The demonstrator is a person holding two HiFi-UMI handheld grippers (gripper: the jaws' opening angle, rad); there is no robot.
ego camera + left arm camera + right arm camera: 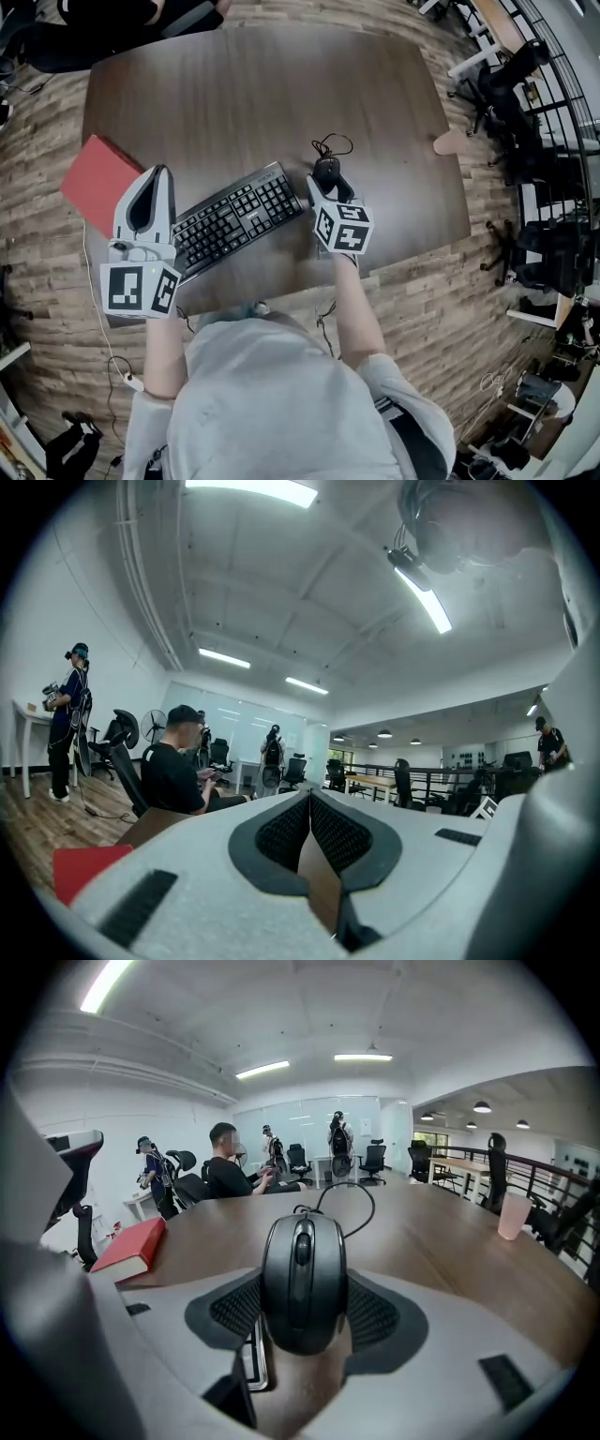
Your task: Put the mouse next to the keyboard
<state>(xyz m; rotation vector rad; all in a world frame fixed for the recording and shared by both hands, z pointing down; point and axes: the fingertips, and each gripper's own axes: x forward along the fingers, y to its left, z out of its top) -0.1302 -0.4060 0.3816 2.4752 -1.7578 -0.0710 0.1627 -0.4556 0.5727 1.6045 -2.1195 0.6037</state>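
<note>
A black wired mouse [326, 169] sits just off the right end of the black keyboard [234, 220] on the dark wooden table [234, 94]. My right gripper [328, 184] is shut on the mouse, and in the right gripper view both pads press its sides [303, 1279]. The mouse cable [333, 145] loops away toward the far side. Left of the keyboard, my left gripper [159, 173] stands over the table's left part. Its pads [286, 827] meet with nothing between them in the left gripper view, so my left gripper [309, 799] is shut.
A red book [98, 178] lies at the table's left edge, beside my left gripper. A pale pink cup [511, 1215] stands near the right edge. A seated person [230, 1171] is at the far side, and office chairs [506, 94] stand to the right of the table.
</note>
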